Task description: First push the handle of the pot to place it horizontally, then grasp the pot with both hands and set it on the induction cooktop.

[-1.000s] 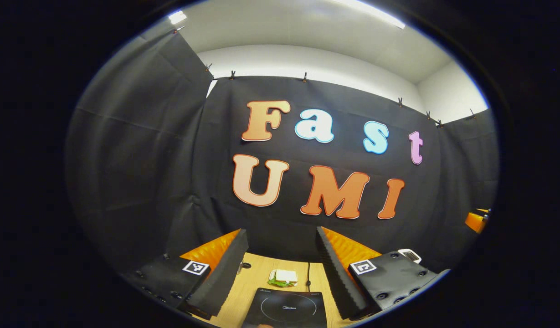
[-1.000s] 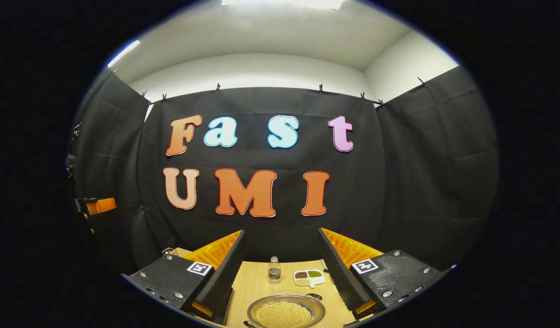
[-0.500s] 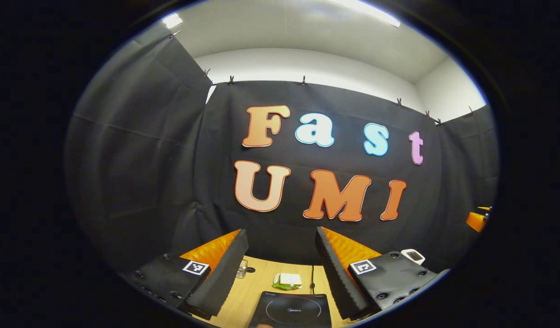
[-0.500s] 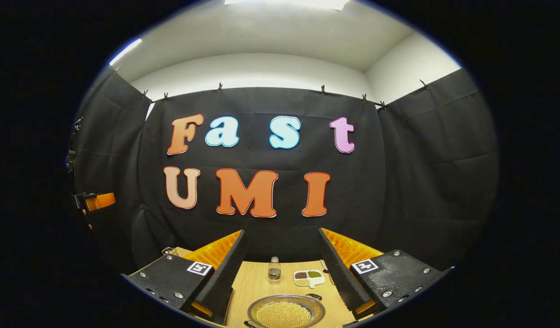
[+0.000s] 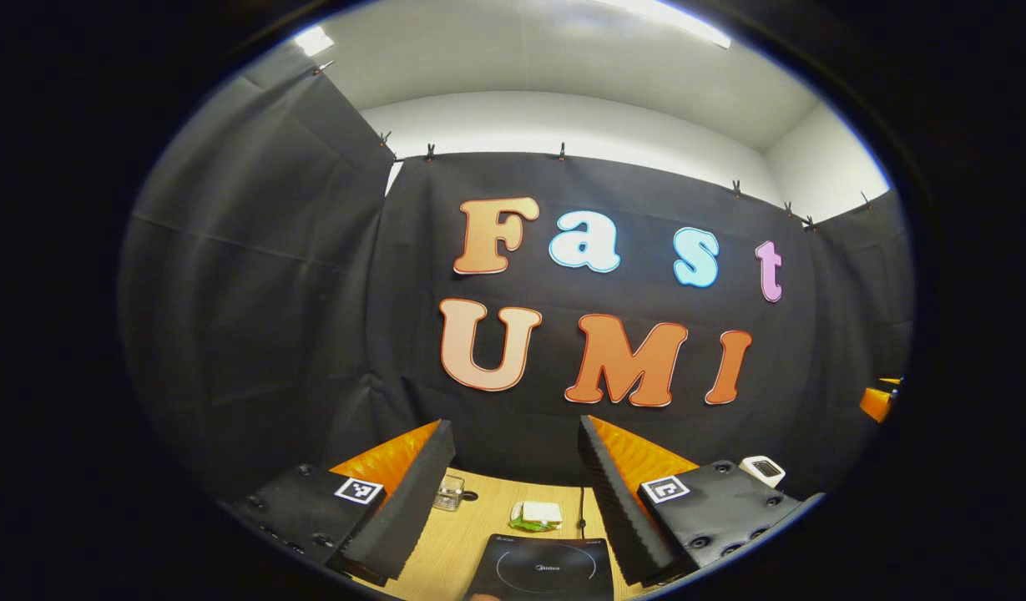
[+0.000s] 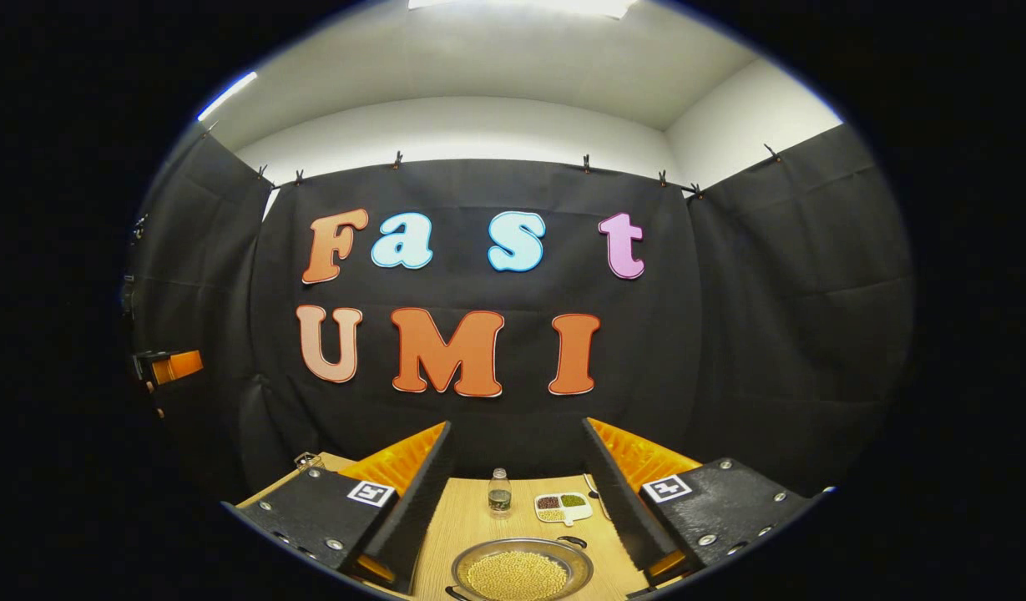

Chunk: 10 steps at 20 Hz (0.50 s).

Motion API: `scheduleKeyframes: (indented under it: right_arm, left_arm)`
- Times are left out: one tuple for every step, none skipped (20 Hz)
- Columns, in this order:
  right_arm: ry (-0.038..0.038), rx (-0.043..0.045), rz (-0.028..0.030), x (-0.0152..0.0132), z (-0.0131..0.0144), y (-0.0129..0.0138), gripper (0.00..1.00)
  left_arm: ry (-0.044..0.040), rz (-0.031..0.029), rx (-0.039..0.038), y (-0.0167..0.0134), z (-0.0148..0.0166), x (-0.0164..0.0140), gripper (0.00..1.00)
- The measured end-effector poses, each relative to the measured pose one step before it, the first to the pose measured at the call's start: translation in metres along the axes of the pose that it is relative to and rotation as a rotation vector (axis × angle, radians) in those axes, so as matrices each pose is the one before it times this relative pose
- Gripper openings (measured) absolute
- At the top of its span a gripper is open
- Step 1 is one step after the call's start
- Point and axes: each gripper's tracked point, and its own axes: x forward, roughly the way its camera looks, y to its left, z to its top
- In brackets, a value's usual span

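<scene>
Steel pot point(image 6: 521, 569) — handle point(image 6: 573, 542) far-right; both tongs point(image 6: 513, 492) point(image 5: 513, 492) agape, empty.

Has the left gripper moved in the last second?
Yes. The left gripper has swung slightly left: the induction cooktop and glass have slid rightward in its view.

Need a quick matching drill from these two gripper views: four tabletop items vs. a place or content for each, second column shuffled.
Column 1:
1. pot
2. induction cooktop
3. small bottle
4. divided dish

Column 2:
A. bare dark top with a ring mark, between the left gripper's fingers
B. upright, behind the pot
C. filled with yellow beans
D. holds dark, green and pale portions, right of the bottle

Pairs: 1-C, 2-A, 3-B, 4-D
</scene>
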Motion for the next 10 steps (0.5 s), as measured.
scheduleKeyframes:
  right_arm:
    - [0.00146,-0.00370,-0.00142,-0.00091,0.00028,-0.00130,0.79]
    - [0.00030,-0.00397,-0.00223,-0.00111,0.00015,-0.00111,0.70]
    - [-0.00056,-0.00423,-0.00052,-0.00038,-0.00034,-0.00032,0.62]
    - [0.00006,-0.00189,-0.00084,0.00002,-0.00022,-0.00080,0.53]
    - [0.00067,0.00022,0.00110,-0.00172,-0.00132,0.00002,0.45]
    - [0.00006,0.00246,0.00171,-0.00105,-0.00042,-0.00016,0.37]
    - [0.00066,0.00379,0.00297,-0.00040,-0.00051,0.00048,0.37]
    - [0.00280,0.00539,0.00035,0.00020,-0.00108,-0.00020,0.24]
    - [0.00110,0.00797,-0.00014,-0.00034,-0.00185,-0.00138,0.14]
    - [0.00348,0.00862,0.00001,-0.00102,-0.00207,-0.00129,0.08]
  left_arm:
    - [-0.00076,0.00128,-0.00232,0.00020,0.00051,-0.00004,0.97]
    - [0.00042,0.00062,-0.00215,-0.00058,-0.00116,0.00050,0.97]
    - [0.00112,-0.00056,-0.00232,-0.00040,-0.00036,-0.00052,0.97]
    - [0.00254,-0.00083,-0.00111,0.00080,0.00004,-0.00131,0.97]
    - [0.00199,0.00015,-0.00002,0.00037,-0.00091,-0.00038,0.97]
    - [0.00030,0.00107,0.00082,0.00041,0.00022,-0.00047,0.97]
    - [0.00037,0.00108,0.00008,0.00059,-0.00039,-0.00071,0.97]
    - [0.00037,0.00107,-0.00109,0.00053,-0.00007,-0.00172,0.97]
    - [0.00028,0.00094,-0.00130,-0.00024,-0.00002,-0.00003,0.97]
    - [0.00015,0.00203,-0.00113,0.00112,0.00030,-0.00009,0.97]
